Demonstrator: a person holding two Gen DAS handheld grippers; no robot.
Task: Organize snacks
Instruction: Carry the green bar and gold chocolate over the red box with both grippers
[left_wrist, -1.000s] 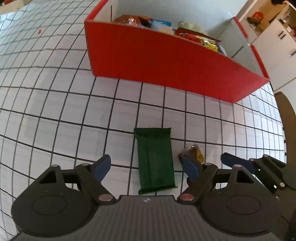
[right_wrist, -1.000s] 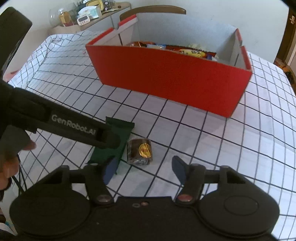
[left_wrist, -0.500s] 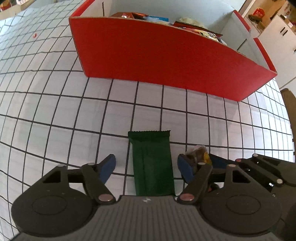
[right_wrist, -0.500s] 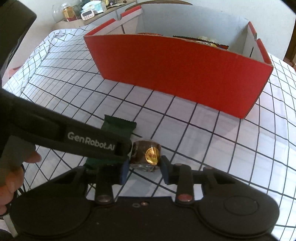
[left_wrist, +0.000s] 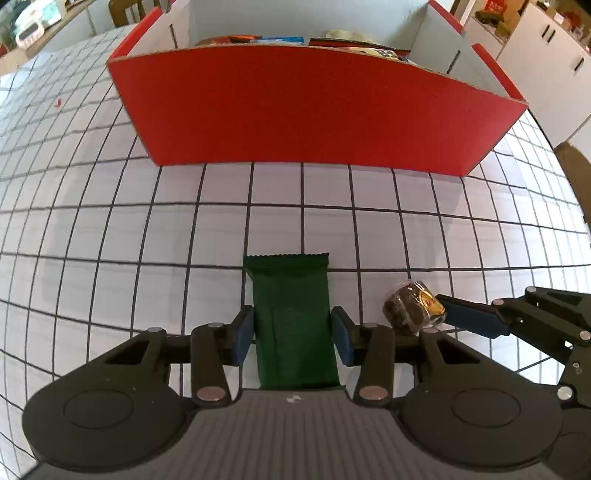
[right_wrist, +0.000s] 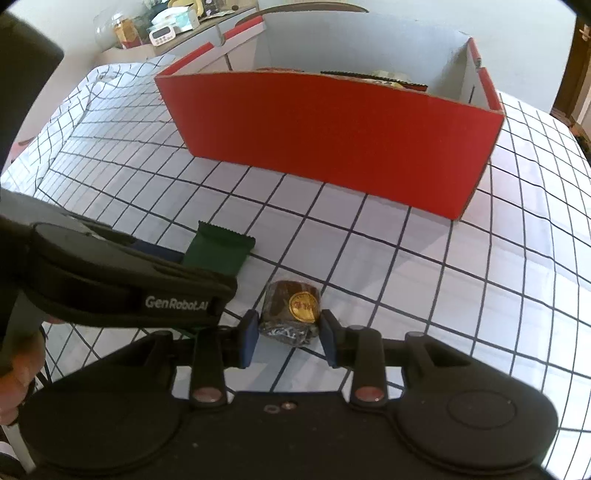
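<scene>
A dark green snack bar (left_wrist: 290, 295) lies flat on the checked tablecloth, lengthwise between my left gripper's (left_wrist: 293, 334) blue pads. The jaws are closing, and both pads touch the bar's long sides. To its right, a small brown wrapped cake (right_wrist: 291, 306) with a gold sticker is held on the cloth by my right gripper (right_wrist: 288, 334), shut on it from both sides. The red cardboard box (left_wrist: 314, 110) stands behind both, with several snack packets inside. The left gripper's arm covers the near end of the green bar (right_wrist: 218, 249) in the right wrist view.
The box (right_wrist: 332, 140) has tall white inner walls and an open top. A wooden chair back (left_wrist: 576, 184) rises at the table's right edge. White cabinets (left_wrist: 546, 55) and a cluttered counter (right_wrist: 162, 29) stand beyond the table. A person's hand (right_wrist: 18, 365) grips the left handle.
My left gripper has come down over the green bar and its jaws have narrowed onto its sides. My right gripper's jaws have closed on the brown cake.
</scene>
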